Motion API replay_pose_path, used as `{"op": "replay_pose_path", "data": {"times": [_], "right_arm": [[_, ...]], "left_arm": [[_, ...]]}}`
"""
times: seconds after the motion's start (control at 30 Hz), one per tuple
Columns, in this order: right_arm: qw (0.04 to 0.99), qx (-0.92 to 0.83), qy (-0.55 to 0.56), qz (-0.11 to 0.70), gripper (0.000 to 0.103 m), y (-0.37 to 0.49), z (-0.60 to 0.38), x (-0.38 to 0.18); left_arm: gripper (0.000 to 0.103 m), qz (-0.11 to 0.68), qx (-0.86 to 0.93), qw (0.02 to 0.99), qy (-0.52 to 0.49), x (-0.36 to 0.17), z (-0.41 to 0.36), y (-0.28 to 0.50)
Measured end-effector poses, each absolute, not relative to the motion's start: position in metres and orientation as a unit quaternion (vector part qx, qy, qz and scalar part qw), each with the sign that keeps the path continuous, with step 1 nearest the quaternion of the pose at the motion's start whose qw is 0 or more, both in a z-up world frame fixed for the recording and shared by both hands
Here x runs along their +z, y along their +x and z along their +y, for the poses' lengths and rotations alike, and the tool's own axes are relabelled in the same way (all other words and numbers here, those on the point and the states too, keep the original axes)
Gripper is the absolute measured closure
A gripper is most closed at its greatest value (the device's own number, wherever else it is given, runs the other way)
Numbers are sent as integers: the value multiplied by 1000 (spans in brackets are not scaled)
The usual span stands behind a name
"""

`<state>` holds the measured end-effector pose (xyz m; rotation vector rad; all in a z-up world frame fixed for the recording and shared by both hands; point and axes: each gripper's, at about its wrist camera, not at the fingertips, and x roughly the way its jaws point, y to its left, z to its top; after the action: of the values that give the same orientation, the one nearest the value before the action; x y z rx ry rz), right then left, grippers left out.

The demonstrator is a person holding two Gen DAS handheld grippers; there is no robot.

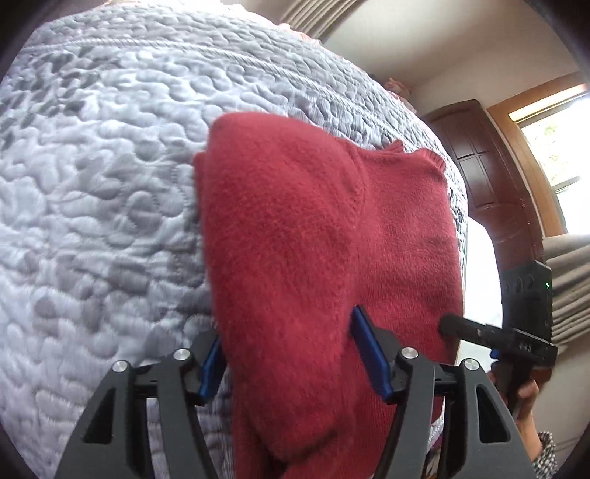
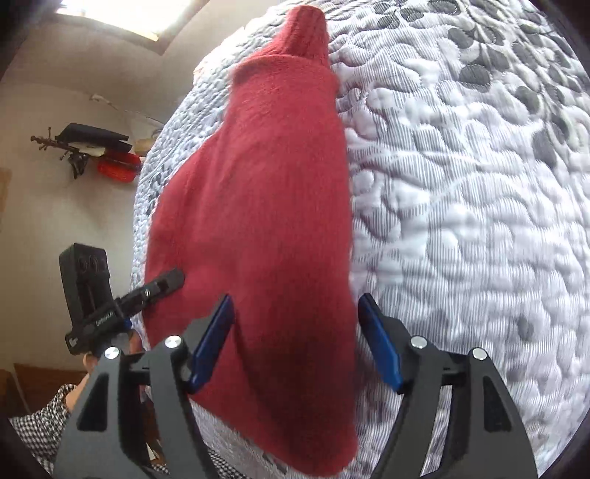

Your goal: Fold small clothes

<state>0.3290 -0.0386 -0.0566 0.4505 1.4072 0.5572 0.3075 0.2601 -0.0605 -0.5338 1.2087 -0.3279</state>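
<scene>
Left tongs: the left gripper [image 1: 291,353] is standing wide, its blue pads [image 1: 370,353] spread to either side of the red knit garment [image 1: 313,235] and gripping nothing; the cloth is running between them toward the 6 o'clock edge of the left wrist view, so this looks like a straddle in readiness, not a hold.

Right tongs: the right gripper [image 2: 295,342] is likewise standing wide, one blue pad [image 2: 212,342] lying against the near end of the garment [image 2: 258,221] and the other out over the bare quilt at about 4 o'clock; nothing is being pinched.

Garment: it is lying on the grey-and-white quilted bedspread [image 1: 92,184], near the bed's edge, reaching from 6 o'clock up to about 12 o'clock in the right wrist view, where a ribbed cuff or collar [image 2: 306,33] is ending it. It appears already doubled along its length, judging by the narrow shape and the seam.

Why both at one end: each gripper is appearing in the other's view, at about 4 o'clock on the left camera [image 1: 479,335] and 8 o'clock on the right [image 2: 147,291], so the two are flanking the same near end; likely they are lining up to take both corners and carry them toward the far end.

Risk: the thick, fuzzy knit is probably going to bunch if only the top layer is being caught.

Person: a checked sleeve [image 2: 40,423] is showing at the lower left.
</scene>
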Motion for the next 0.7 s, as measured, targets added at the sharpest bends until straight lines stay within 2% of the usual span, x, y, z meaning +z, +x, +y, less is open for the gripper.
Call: {"op": "replay_pose_path", "data": {"times": [0.07,0.27,0.33,0.37,0.47,0.6,0.7], "right_arm": [[705,258,199,630,28,307,-42,-51],[693,251,221,638,29,271,-57,-62],[684,253,232,644,43,264,-59,-70],[685,246,227,648,53,262,-58,-73],[690,244,219,645,71,256,-59,-66],[712,234,186,636,74,242,-73,-49],[718,219,164,641,75,248,-57,-58]], "left_arm": [[32,553,-146,786,-234,-50,261,291],[30,551,-121,796,-219,-44,253,252],[30,553,-109,795,-222,-49,250,246],[31,557,-102,793,-224,-53,251,241],[34,564,-86,791,-221,-57,249,238],[35,557,-74,801,-204,-50,247,230],[35,569,-65,798,-190,-57,246,226]]}}
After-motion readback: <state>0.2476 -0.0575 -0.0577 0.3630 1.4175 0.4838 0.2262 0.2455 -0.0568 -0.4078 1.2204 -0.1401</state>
